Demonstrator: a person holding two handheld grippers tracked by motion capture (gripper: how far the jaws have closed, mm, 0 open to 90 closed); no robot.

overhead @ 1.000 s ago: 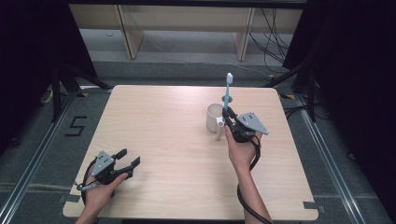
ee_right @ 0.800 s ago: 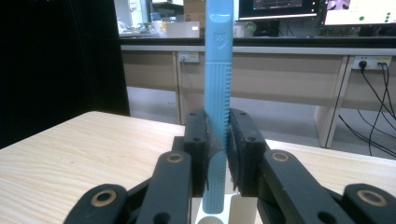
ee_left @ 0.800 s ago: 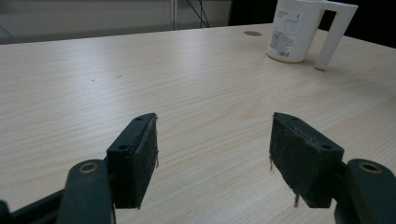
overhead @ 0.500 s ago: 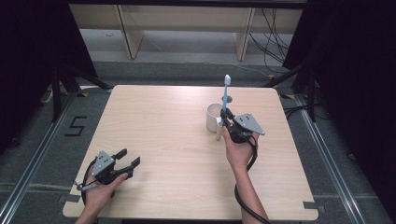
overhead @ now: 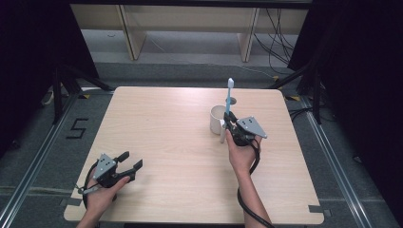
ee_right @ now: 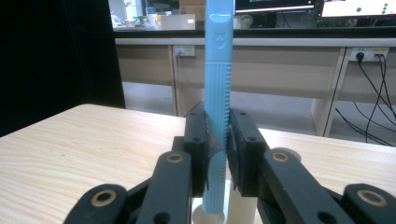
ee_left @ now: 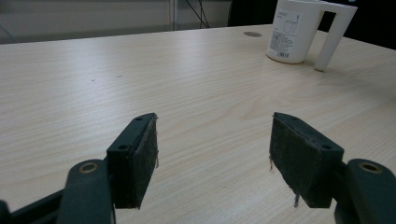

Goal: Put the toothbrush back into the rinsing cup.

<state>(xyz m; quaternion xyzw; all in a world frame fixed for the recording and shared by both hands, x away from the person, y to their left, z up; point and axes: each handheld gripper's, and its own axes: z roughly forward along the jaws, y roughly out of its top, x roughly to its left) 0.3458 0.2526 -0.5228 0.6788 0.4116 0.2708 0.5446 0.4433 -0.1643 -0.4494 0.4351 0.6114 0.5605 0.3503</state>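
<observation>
Blue plastic toothbrush (ee_right: 217, 93) is clamped upright in the right gripper (ee_right: 217, 154), jaws pinched on the ribbed middle of the handle. It stands over the white cup (overhead: 217, 118), which sits toward the far right part of the desk (overhead: 180, 142); in the right gripper view the brush's lower end hangs just above the cup rim, contact unclear. Head end (overhead: 230, 83) points up in the high view.

Handling guess: light, stiff, slim, smooth plastic that can pivot or slip between pads if gripped off-centre. The ribbed section looks like the best hold and is already taken. Cup looks light too, likely to tip if the brush knocks the rim or its side handle (ee_left: 334, 37).

Left gripper (overhead: 127, 161) rests near the near left corner of the desk, jaws spread wide, nothing between them, well apart from the cup.
</observation>
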